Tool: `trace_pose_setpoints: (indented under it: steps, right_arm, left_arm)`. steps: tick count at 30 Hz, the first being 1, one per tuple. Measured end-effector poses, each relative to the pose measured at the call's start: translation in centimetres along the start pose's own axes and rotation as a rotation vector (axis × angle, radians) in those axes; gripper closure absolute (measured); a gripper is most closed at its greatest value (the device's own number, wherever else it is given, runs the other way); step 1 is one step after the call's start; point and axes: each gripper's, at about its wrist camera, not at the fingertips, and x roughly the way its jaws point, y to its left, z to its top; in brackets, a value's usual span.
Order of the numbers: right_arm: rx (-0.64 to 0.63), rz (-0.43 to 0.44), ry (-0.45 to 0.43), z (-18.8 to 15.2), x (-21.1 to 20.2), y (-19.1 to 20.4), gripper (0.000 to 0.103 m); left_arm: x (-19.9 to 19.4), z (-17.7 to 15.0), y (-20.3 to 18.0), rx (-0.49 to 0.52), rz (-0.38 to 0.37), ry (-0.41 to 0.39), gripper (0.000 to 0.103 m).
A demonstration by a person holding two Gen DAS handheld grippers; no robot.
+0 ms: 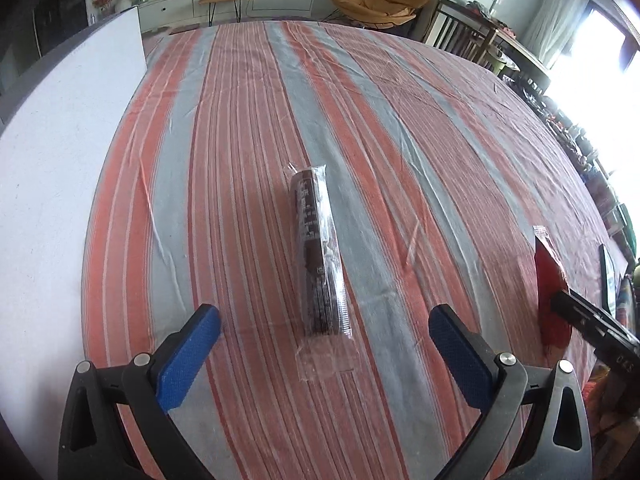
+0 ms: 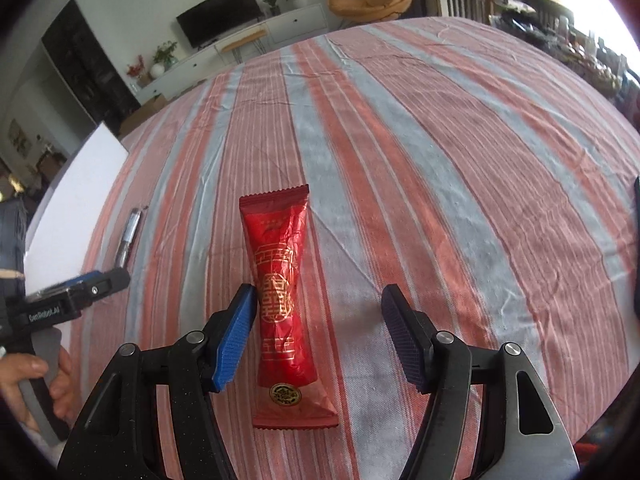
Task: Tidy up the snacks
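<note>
Left wrist view is showing the left hand-held gripper (image 1: 324, 344) spreading its blue fingers wide around a dark brown snack roll (image 1: 318, 256) in clear wrap, which is lying lengthwise on the striped tabletop (image 1: 400, 128), pointing toward 12 o'clock. In the right wrist view the right hand-held gripper (image 2: 320, 336) is also gaping open, its left finger (image 2: 236, 340) touching a red snack packet (image 2: 282, 296) lying flat between the fingers, while the right finger is standing well apart at 3 o'clock.
</note>
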Motion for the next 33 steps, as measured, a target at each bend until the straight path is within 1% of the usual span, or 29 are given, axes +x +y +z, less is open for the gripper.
trace_pose_setpoints:
  steps: [1,3,4,5,6,7,8,9,10,11,12,13,17,20,23,25,27,29,31,32,33]
  right_arm:
    - [0.015,0.017,0.005,0.1,-0.1,-0.2,0.035]
    - [0.026,0.049,0.035,0.2,-0.5,-0.1,0.035]
    - [0.031,0.064,0.056,0.4,-0.6,0.3,0.035]
    - [0.023,0.07,0.077,0.4,-0.7,0.8,0.035]
    - [-0.007,0.066,0.102,0.5,-0.7,1.5,0.035]
    - [-0.055,0.051,0.131,0.4,-0.4,2.5,0.035]
    - [-0.114,0.023,0.161,0.4,0.1,3.6,0.035]
    - [-0.174,-0.022,0.189,0.3,0.6,4.6,0.036]
    - [-0.214,-0.072,0.205,0.1,1.1,5.2,0.039]
    - [-0.227,-0.103,0.212,0.1,1.3,5.5,0.058]
    - [-0.218,-0.111,0.228,0.1,1.5,5.4,0.08]
    - [-0.188,-0.105,0.23,0.2,1.3,5.0,0.09]
    - [-0.102,-0.042,0.215,0.4,-0.6,3.6,0.091]
    - [-0.059,0.03,0.185,1.1,-2.6,4.0,0.091]
    - [-0.08,0.124,0.144,2.4,-5.2,7.6,0.091]
    - [-0.125,0.196,0.115,3.5,-6.8,11.5,0.091]
    - [-0.182,0.273,0.093,4.5,-8.3,16.1,0.091]
    - [-0.249,0.342,0.08,4.9,-9.5,21.2,0.091]
    - [-0.333,0.392,0.066,4.8,-10.3,26.5,0.091]
    - [-0.374,0.411,0.062,4.6,-10.4,29.0,0.091]
    - [-0.414,0.427,0.061,4.5,-10.4,31.4,0.091]
  left_arm:
    - [0.1,0.0,-0.3,0.024,0.018,0.002,0.002]
    - [0.4,0.0,-0.9,0.065,0.068,0.001,0.008]
    - [0.5,0.1,-1.3,0.085,0.09,-0.003,0.015]
    - [0.6,0.2,-1.7,0.107,0.112,-0.011,0.024]
    - [0.6,0.3,-2.0,0.129,0.128,-0.023,0.027]
    - [0.6,0.5,-2.1,0.143,0.126,-0.038,0.039]
    - [0.5,0.6,-2.4,0.151,0.118,-0.051,0.059]
    - [0.5,0.8,-2.6,0.157,0.129,-0.061,0.072]
    - [0.5,0.9,-2.8,0.161,0.141,-0.071,0.084]
    - [0.4,0.9,-2.7,0.154,0.122,-0.071,0.084]
    - [0.0,0.9,-2.5,0.13,0.089,-0.074,0.085]
    - [-0.7,0.7,-2.1,0.105,0.053,-0.084,0.085]
    - [-5.0,-0.5,-0.8,0.024,-0.081,-0.138,0.085]
    - [-8.8,-1.3,-0.2,-0.023,-0.177,-0.175,0.085]
    - [-13.4,-1.9,0.5,-0.058,-0.255,-0.228,0.085]
    - [-16.9,-2.3,1.7,-0.09,-0.29,-0.278,0.085]
    - [-20.2,-2.7,3.7,-0.123,-0.285,-0.337,0.085]
    - [-23.1,-3.1,6.5,-0.166,-0.251,-0.397,0.085]
    - [-25.3,-3.6,9.5,-0.2,-0.182,-0.433,0.085]
    - [-26.0,-3.8,10.9,-0.213,-0.13,-0.447,0.085]
    - [-26.3,-4.1,12.4,-0.222,-0.057,-0.456,0.084]
